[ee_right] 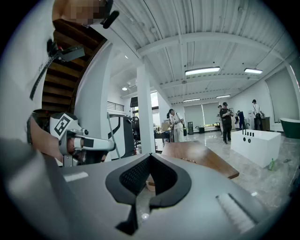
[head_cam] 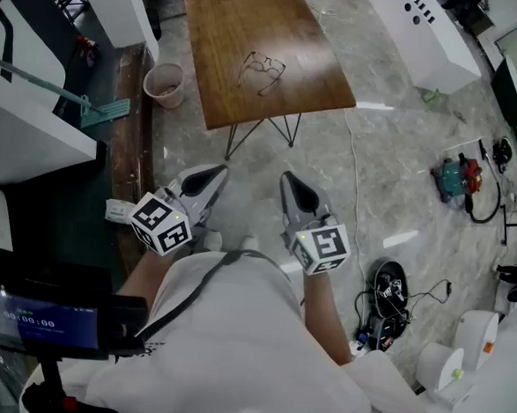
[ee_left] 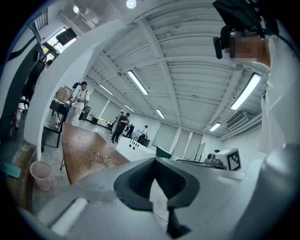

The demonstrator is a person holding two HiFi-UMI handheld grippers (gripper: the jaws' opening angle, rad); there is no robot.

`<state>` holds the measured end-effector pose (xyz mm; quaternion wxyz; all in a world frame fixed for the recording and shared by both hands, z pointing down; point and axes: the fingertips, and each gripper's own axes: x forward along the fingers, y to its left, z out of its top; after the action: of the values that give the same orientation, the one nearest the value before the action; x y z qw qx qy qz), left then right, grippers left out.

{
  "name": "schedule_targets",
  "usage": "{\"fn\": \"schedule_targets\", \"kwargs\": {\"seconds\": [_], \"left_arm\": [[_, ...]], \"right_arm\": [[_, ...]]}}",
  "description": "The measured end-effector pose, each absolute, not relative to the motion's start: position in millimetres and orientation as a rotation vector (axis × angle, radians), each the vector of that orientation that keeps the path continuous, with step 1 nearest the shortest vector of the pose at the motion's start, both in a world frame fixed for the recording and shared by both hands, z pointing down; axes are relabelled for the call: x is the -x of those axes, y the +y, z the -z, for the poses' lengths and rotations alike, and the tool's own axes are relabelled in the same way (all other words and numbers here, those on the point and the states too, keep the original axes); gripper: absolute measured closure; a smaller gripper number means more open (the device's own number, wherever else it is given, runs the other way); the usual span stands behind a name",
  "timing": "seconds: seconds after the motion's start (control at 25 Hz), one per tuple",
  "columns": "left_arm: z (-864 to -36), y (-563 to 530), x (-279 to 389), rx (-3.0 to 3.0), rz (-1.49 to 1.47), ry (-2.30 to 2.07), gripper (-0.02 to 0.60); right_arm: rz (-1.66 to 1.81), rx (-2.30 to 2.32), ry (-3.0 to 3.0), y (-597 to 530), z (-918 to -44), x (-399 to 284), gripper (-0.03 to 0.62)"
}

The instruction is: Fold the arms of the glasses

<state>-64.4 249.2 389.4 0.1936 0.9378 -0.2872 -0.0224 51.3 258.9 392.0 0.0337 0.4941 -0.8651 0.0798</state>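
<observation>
A pair of thin-framed glasses (head_cam: 263,69) lies with its arms spread on the brown wooden table (head_cam: 253,24) at the top of the head view. From the left gripper view the glasses (ee_left: 101,158) look small on the table (ee_left: 75,145). My left gripper (head_cam: 209,177) and right gripper (head_cam: 293,185) are held side by side close to the person's body, well short of the table. Both are shut with nothing between the jaws. In the left gripper view the jaws (ee_left: 155,164) meet, and so do those in the right gripper view (ee_right: 150,159).
A pink bucket (head_cam: 165,83) stands on the floor by the table's left leg. A white console (head_cam: 425,32) is to the table's right. Tools and cables (head_cam: 459,175) lie on the floor at right. White machines (head_cam: 25,132) line the left. People (ee_left: 77,105) stand far off.
</observation>
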Motion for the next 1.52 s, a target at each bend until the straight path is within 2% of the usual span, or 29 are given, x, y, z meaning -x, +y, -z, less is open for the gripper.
{"fn": "schedule_targets", "kwargs": {"seconds": [1.16, 1.52], "left_arm": [[-401, 226, 143, -2.619, 0.092, -0.702, 0.577], [-411, 206, 153, -2.600, 0.062, -0.756, 0.577]], "right_arm": [[-0.297, -1.534, -2.643, 249, -401, 26, 0.580], [-0.402, -1.538, -2.676, 231, -411, 22, 0.585]]}}
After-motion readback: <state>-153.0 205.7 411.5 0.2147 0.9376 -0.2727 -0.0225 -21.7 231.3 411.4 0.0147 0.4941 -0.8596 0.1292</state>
